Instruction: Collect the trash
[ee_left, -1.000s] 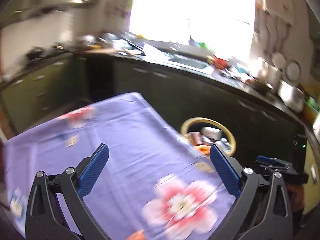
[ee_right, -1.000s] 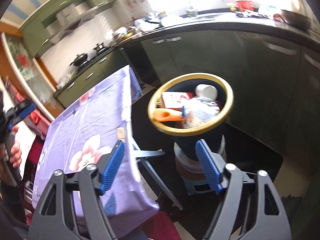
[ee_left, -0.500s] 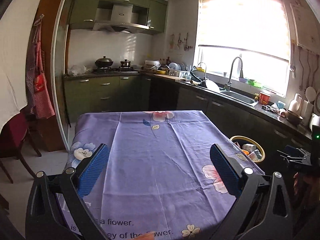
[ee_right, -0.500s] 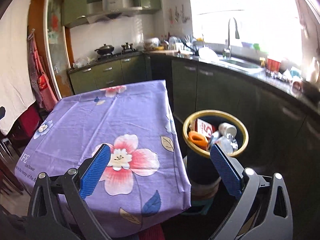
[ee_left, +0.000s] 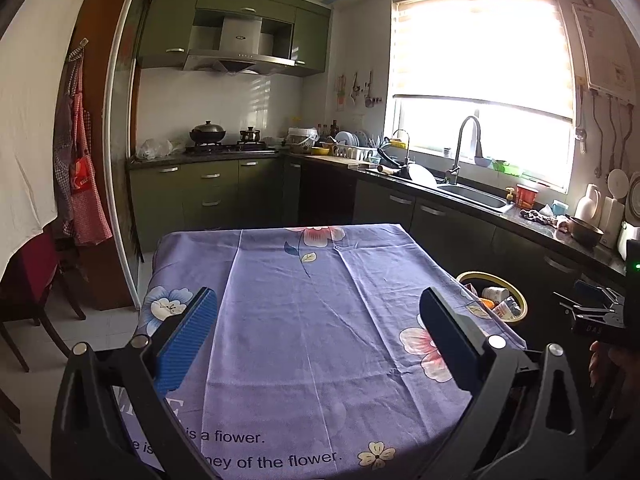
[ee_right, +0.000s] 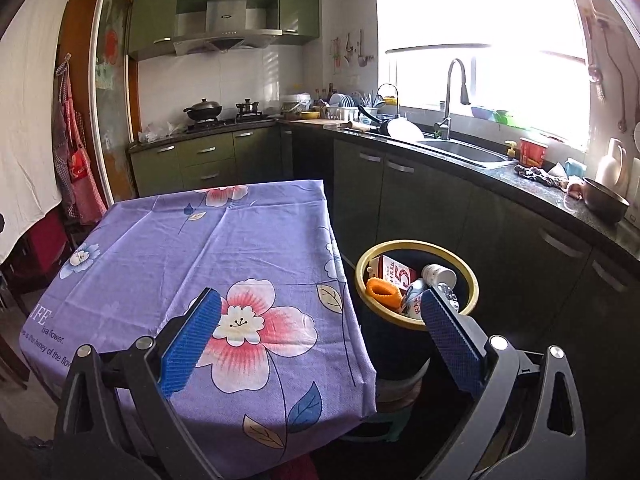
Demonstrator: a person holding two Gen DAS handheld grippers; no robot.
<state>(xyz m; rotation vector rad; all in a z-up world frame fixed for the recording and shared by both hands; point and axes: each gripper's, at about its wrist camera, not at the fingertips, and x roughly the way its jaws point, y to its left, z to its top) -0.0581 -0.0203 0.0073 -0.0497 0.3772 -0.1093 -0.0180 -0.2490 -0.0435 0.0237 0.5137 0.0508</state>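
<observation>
**Both grippers pull back; trash sits in the bin**

Left wrist view: the left gripper [ee_left: 318, 320] hangs over the purple flowered tablecloth [ee_left: 320, 320], jaws spread wide with nothing between them. A second ago this camera was swinging low across the cloth toward the bin; it has since risen and steadied, taking in the whole kitchen. No trash shows on the cloth. The yellow-rimmed bin [ee_left: 516, 292] stands just off the table's right edge.

Right wrist view: the right gripper [ee_right: 320, 328] is likewise fully open and empty. It was directly above the bin [ee_right: 472, 280] a second ago and has drawn back. Inside lie a red carton [ee_right: 394, 274], an orange piece [ee_right: 385, 292] and a white cup [ee_right: 439, 275]. That suggests the collecting is finished or nearly so.
</observation>
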